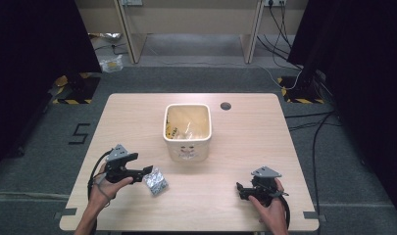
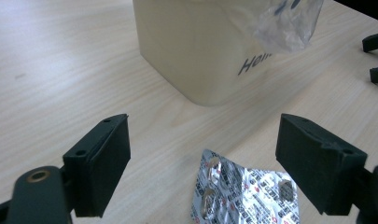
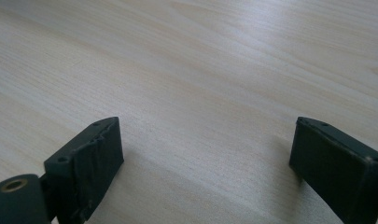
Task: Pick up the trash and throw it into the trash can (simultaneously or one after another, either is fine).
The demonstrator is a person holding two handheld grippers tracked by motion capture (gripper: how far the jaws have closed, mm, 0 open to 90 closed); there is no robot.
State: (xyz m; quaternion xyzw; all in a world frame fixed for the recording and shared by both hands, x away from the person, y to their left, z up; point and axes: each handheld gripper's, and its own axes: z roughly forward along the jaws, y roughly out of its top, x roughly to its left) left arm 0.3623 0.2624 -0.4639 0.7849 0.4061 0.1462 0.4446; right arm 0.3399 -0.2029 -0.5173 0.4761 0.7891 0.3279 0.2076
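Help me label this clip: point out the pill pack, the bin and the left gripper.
pill pack [image 2: 245, 193], left gripper view, on its foil face
bin [image 1: 187, 150], high view, on its front wall
left gripper [image 2: 203, 158], left gripper view, midway between its open jaws

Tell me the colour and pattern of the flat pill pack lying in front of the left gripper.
Shiny silver foil blister pack with small dark and red print; the left gripper view shows it best.

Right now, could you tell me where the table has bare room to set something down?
The table is bare right of the cream bin as far as its edge, and left of the bin too. The near middle, between the blister pack and the right gripper, is free. It is crowded only around the left gripper, open at the pack.
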